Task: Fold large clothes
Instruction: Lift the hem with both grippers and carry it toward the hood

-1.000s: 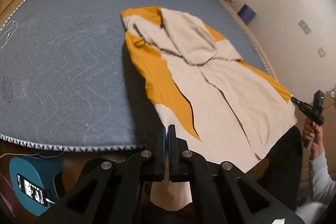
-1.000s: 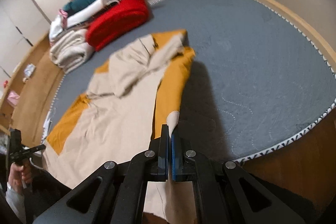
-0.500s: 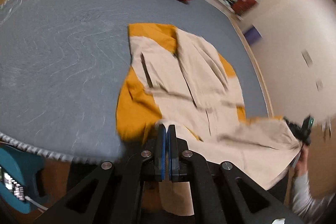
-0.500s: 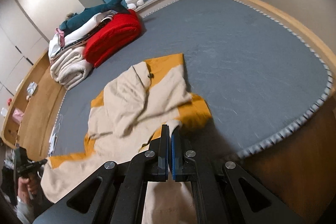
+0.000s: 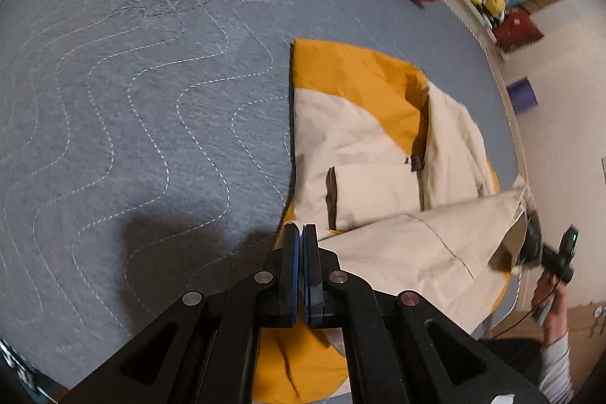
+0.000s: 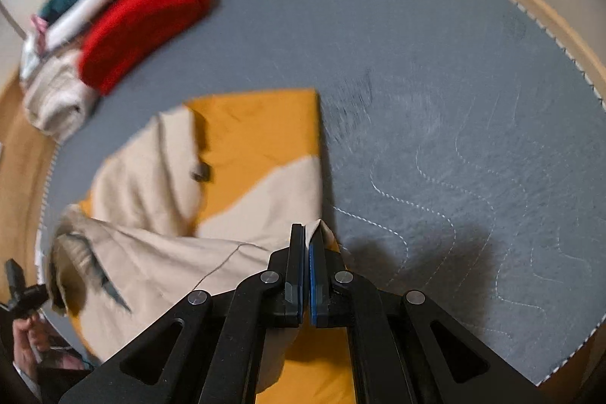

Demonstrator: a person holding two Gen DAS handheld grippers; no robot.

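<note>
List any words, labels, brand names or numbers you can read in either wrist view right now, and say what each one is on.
None can be read.
Garment: no print or tag text shows; the small dark fastener on it bears no legible mark.
Grey quilted mattress: stitching only, no lettering.
Red folded blanket: plain, blurred.
Left gripper and right gripper: no markings visible.

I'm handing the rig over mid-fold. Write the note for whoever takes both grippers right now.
Left gripper: shut on one bottom corner of the beige and mustard-yellow jacket.
Right gripper: shut on the other bottom corner of the jacket.
Jacket lies on the grey quilted mattress, collar end flat at the far side; the hem stretches between the grippers above the lower body.
Done: both corners gripped, hem lifted and brought over the garment.
Left: lay the hem down toward the collar, release, smooth, finish remaining folds. Red folded blanket and the laundry pile behind it are untouched.
</note>
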